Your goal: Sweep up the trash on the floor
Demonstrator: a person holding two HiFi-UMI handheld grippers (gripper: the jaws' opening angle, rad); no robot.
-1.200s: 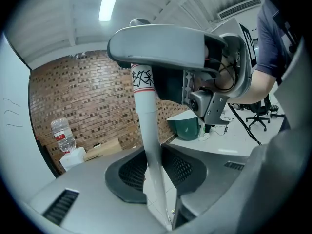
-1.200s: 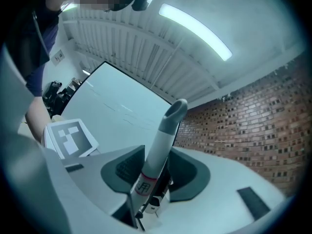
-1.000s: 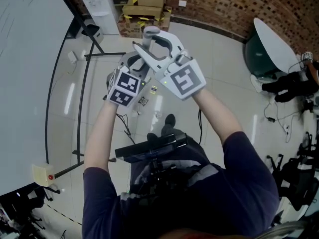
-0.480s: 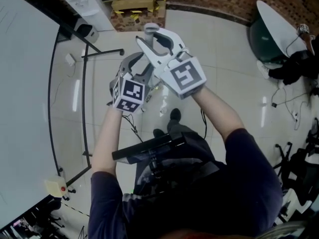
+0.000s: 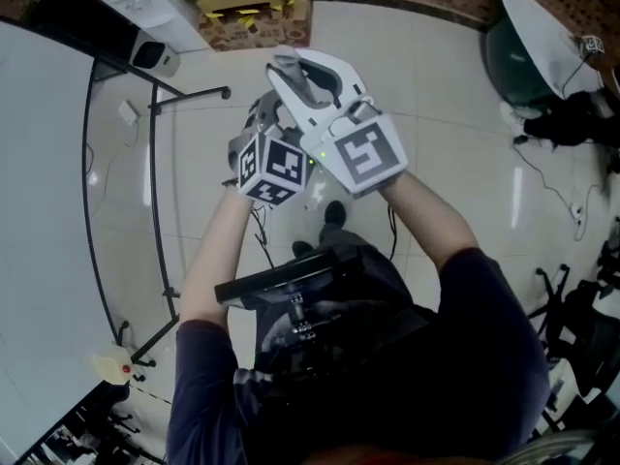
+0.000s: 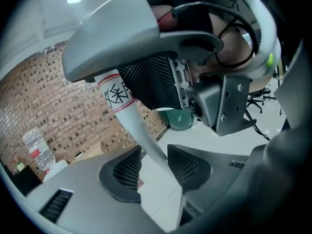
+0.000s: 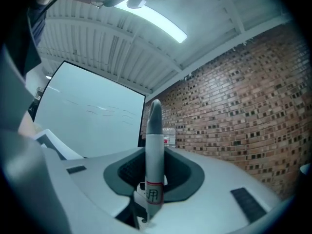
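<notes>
1. Right gripper [image 7: 154, 175] — your jaws have just been closing and are clamped on the broom handle [image 7: 154, 150], with a pad on either side of it; the handle stands upright between them, grey cap [image 7: 155, 116] uppermost
2. Left gripper [image 6: 157, 165] — your jaws have just been opening and stand wide apart; the same white handle runs slantwise through the gap, with floor showing beside it, and is not squeezed
3. Head view: you hold both grippers close together out in front of your chest, the left one's marker cube [image 5: 274, 168] just beside and below the right one's; the grey cap shows at the right gripper's far end
4. Floor [image 5: 455, 105]: pale glossy tiles; the handle's lower end is hidden behind the grippers
5. Surroundings: brick wall [image 7: 234, 106] ahead, white board [image 5: 39, 221] at your left
</notes>
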